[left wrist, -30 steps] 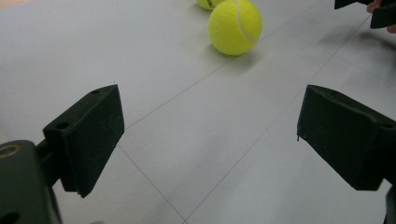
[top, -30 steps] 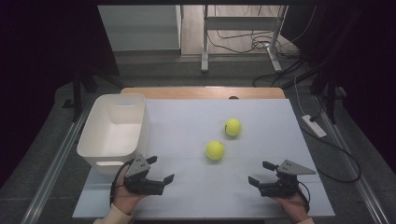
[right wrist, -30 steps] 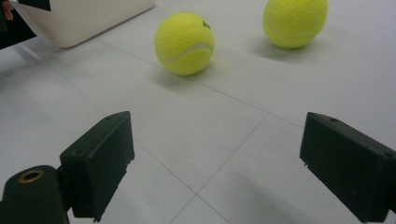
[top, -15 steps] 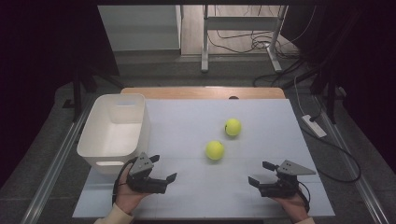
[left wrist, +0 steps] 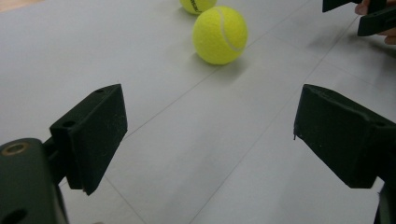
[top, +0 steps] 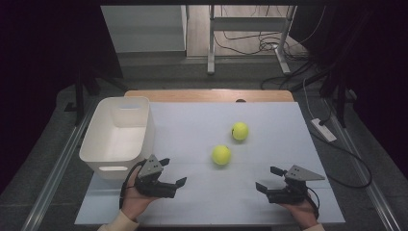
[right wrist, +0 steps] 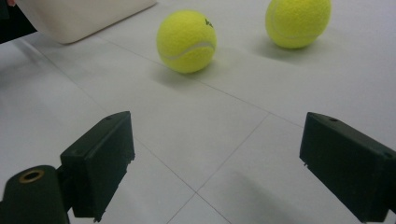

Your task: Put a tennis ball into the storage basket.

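From the high view, my left gripper point(top: 172, 172) and right gripper point(top: 270, 179) sit near me, both wide open and empty. Two fuzzy yellow tennis balls point(top: 221, 155) lie mid-table; the white plastic bin point(top: 120, 132) stands left.

In the left gripper view, the nearer ball point(left wrist: 220, 35) is ahead.

In the right gripper view, both balls point(right wrist: 186, 41) lie beyond my jaws.

I judge I am approaching; next I must reach forward to one ball.

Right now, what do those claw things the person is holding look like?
Each hand holds a black gripper: the left gripper and the right gripper. Both have two chunky, blocky black jaws with flat faces, and a grey three-cornered plate on top. A black cable loops from each one. Up close there's a small brass-coloured ring in the body. A light cream sleeve cuff shows at the left wrist.
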A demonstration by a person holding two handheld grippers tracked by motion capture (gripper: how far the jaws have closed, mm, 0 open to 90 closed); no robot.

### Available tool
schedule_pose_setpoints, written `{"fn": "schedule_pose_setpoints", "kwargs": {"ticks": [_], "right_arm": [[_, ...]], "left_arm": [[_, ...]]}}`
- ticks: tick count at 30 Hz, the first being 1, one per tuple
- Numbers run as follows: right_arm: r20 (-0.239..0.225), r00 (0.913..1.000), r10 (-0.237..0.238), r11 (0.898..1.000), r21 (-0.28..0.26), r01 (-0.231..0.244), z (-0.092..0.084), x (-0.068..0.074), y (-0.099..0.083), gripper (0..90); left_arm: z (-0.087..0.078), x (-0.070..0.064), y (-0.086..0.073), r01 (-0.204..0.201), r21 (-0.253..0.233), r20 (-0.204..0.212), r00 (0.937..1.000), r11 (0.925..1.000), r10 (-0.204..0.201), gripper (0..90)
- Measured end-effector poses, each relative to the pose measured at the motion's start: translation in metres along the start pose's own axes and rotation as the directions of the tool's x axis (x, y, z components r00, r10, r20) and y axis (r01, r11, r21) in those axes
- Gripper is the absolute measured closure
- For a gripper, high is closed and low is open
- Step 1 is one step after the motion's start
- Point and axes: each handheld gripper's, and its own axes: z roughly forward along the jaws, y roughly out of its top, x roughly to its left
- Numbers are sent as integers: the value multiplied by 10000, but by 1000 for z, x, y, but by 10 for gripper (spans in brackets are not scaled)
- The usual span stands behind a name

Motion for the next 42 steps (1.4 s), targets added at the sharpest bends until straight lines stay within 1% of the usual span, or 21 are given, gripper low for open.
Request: {"fn": "schedule_pose_setpoints", "kwargs": {"ticks": [8, 12, 18, 22, 30, 34, 38, 42], "right_arm": [[25, 10000, -84, 9999, 57, 84, 1, 0, 0, 107], [3, 10000, -77, 10000, 29, 77, 0, 0, 0, 108], [12, 10000, -49, 10000, 42, 49, 0, 0, 0, 109], [21, 10000, -46, 10000, 59, 46, 0, 0, -1, 109], [78, 10000, 25, 10000, 42, -25, -2, 0, -1, 110], [56, 10000, 51, 10000, 7, -51, -2, 0, -1, 109], [13, 9999, 106, 9999, -41, -106, -2, 0, -1, 109], [-45, 9999, 96, 9999, -110, -97, -3, 1, -2, 110]], "left_arm": [[5, -2, 7, -44, 41, 51, 10000, 10000, 44, 112], [7, -3, 12, -25, -30, 124, 9999, 10000, 25, 115], [11, -6, 21, -175, -25, 122, 9998, 9998, 175, 114], [12, -7, 27, -264, -129, 154, 9995, 9996, 266, 114], [13, -10, 36, -359, -274, 231, 9991, 9990, 365, 114], [17, -11, 42, -373, -307, 351, 9986, 9988, 384, 112], [20, -12, 46, -412, -336, 363, 9984, 9986, 425, 113], [24, -13, 51, -544, -234, 410, 9976, 9982, 553, 112]]}}
